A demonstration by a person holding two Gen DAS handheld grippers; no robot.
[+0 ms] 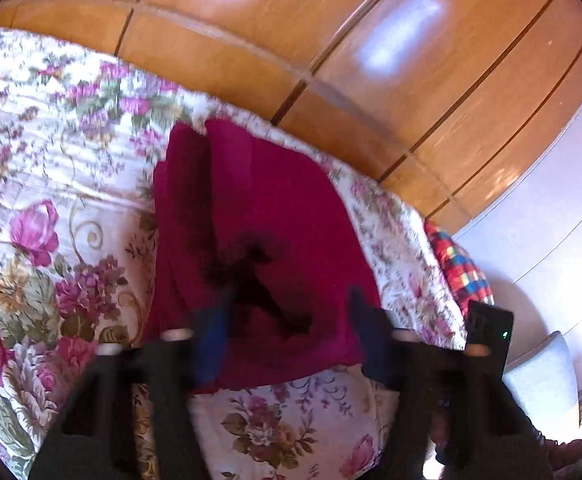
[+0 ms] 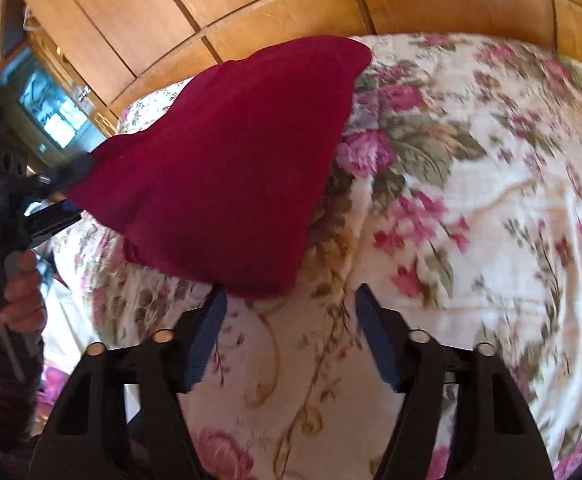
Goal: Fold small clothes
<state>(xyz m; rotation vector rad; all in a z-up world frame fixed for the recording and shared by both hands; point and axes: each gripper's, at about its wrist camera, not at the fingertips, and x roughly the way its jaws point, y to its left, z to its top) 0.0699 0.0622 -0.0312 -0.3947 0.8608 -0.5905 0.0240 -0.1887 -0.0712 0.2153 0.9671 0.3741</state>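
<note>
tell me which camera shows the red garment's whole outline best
The right wrist view: the red garment shows nearly edge to edge over the floral bedspread. The left wrist view catches it blurred, its near edge cut off by the left gripper.

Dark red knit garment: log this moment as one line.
dark red knit garment partly folded on floral bedspread | left gripper open over it | right gripper open, empty

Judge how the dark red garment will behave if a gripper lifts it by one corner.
The dark red garment is probably floppy: it creases and sags over the floral bedspread. It looks light, a thin knit. Likely not slippery, so the right gripper, fingers apart, should hold it.
</note>
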